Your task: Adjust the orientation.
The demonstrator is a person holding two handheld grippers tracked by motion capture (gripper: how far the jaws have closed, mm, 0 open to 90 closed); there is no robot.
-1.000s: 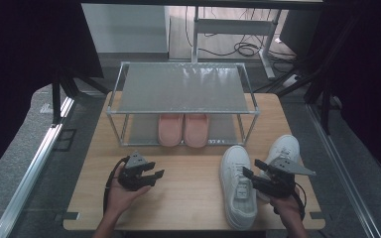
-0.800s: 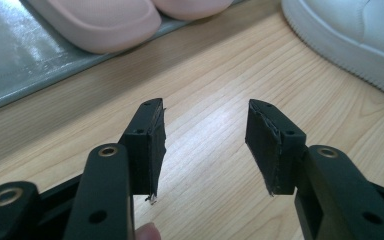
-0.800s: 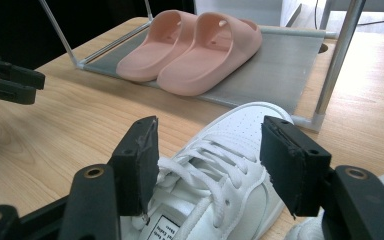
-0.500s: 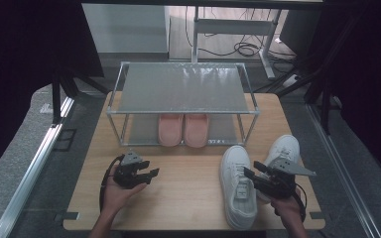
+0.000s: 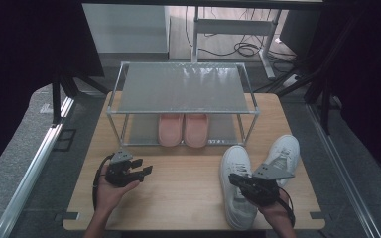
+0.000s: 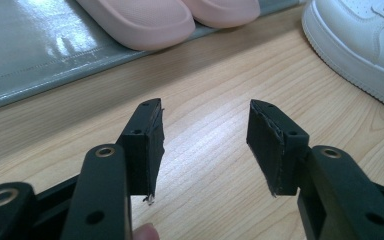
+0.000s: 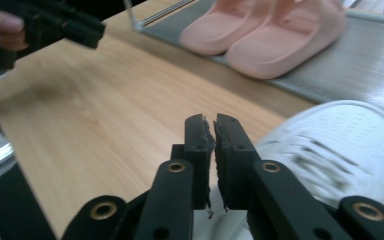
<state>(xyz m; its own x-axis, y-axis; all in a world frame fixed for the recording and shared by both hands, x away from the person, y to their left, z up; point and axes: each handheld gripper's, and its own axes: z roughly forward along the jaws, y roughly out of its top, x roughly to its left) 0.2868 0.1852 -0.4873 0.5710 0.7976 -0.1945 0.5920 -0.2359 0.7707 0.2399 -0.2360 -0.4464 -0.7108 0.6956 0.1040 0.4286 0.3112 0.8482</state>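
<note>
Since before, the left hand-held gripper drifted toward seven o'clock, open and empty, while the right hand-held gripper, closed on nothing, hovers over the white sneaker, probably preparing a grasp.

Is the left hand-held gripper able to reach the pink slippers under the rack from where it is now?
Probably yes. The left hand-held gripper is open, bare wooden table lies between it and the pink slippers, and the rack looks open at its front.

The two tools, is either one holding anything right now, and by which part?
Nothing is held. The left tool is open over bare table; the right tool is shut, empty, above a white sneaker.
</note>
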